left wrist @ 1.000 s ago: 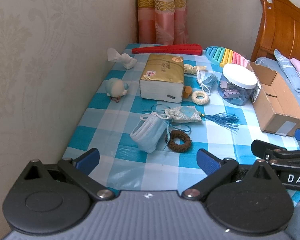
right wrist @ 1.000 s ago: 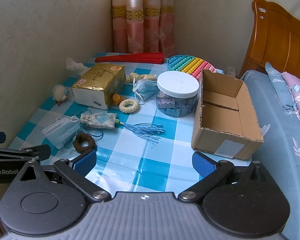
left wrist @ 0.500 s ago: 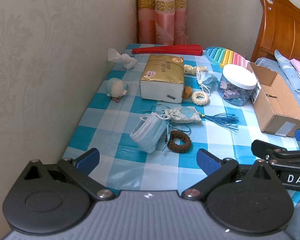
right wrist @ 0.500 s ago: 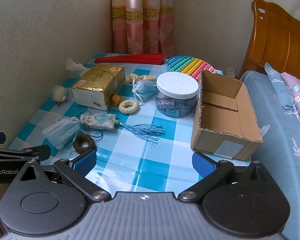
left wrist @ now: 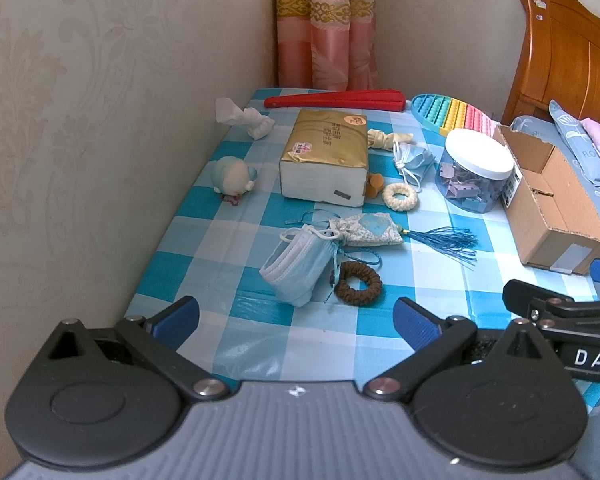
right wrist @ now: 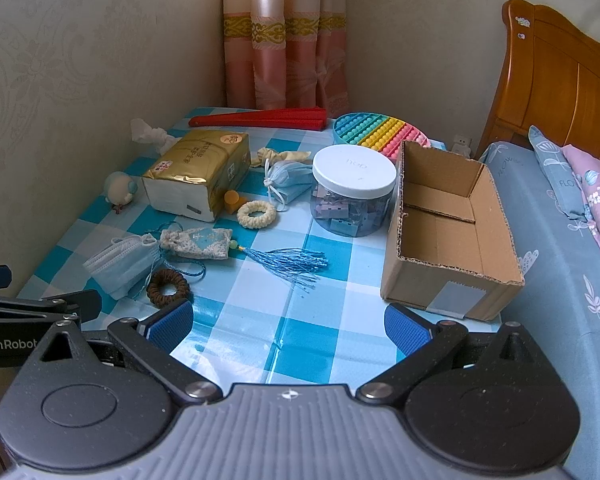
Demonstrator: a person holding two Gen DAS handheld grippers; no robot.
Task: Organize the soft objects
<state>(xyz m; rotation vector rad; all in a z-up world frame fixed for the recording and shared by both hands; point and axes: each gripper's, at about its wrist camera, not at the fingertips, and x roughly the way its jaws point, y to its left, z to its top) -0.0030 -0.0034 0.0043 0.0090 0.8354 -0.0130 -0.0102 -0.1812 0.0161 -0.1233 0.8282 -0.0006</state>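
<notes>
Left tool: my left tool (left wrist: 296, 318) hangs over the near edge of the table (left wrist: 260, 336), fingers spread wide with nothing between them.
Right tool: my right tool (right wrist: 288, 326) sits just right of it, also spread wide and holding nothing, over the near checked cloth.
Face mask: the blue face mask (left wrist: 296, 266) lies crumpled at near left, just beyond my left tool.
Brown ring: a brown knitted ring (left wrist: 358, 283) lies just right of the mask.
Sachet: a patterned sachet (left wrist: 366, 230) with a blue tassel (left wrist: 448, 240) lies just beyond both.
Cream ring: a cream knitted ring (left wrist: 400, 197) sits farther out, near the gold tissue pack (left wrist: 324, 160).
Second mask: a bunched blue mask (right wrist: 288, 180) lies between the tissue pack and the white-lidded jar (right wrist: 354, 192).
Plush: a small plush toy (left wrist: 234, 178) sits at left by the wall.
Box: an open cardboard box (right wrist: 444, 232) stands at the table's right edge, beside the bed (right wrist: 560, 272).
</notes>
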